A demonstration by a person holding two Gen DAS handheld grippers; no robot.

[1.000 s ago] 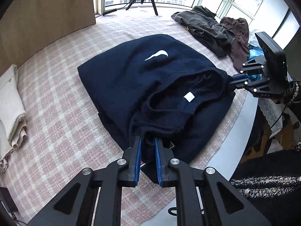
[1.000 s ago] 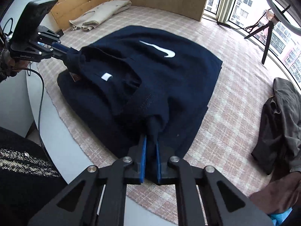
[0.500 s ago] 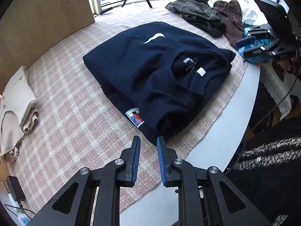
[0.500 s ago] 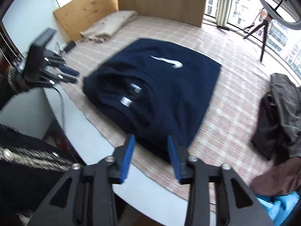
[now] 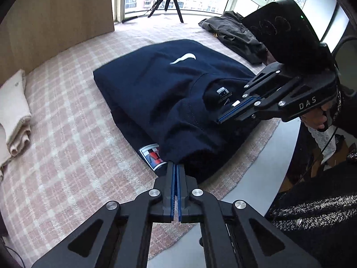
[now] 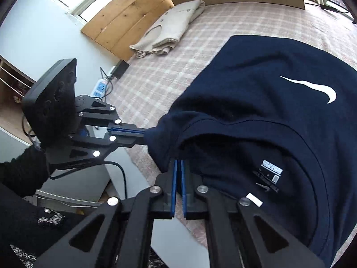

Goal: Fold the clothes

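Observation:
A navy sweatshirt (image 5: 160, 93) with a white swoosh lies partly folded on the pink checked cloth (image 5: 67, 134); it also shows in the right wrist view (image 6: 279, 116). My left gripper (image 5: 175, 166) is shut on its near corner, beside a striped label (image 5: 152, 156). My right gripper (image 6: 178, 163) is shut on a fold of the same sweatshirt next to the collar. Each gripper shows in the other's view: the right one (image 5: 225, 116) over the collar, the left one (image 6: 142, 135) pinching the corner.
A folded cream garment (image 5: 13, 111) lies at the left; it also shows in the right wrist view (image 6: 171, 29). Dark clothes (image 5: 234, 33) are piled at the back right. A tripod (image 5: 169, 2) stands by the window. The grey table edge (image 5: 279, 156) runs close on the right.
Both grippers were open and off the sweatshirt half a second ago. Now both have closed on it again, the left at the near corner, the right by the collar.

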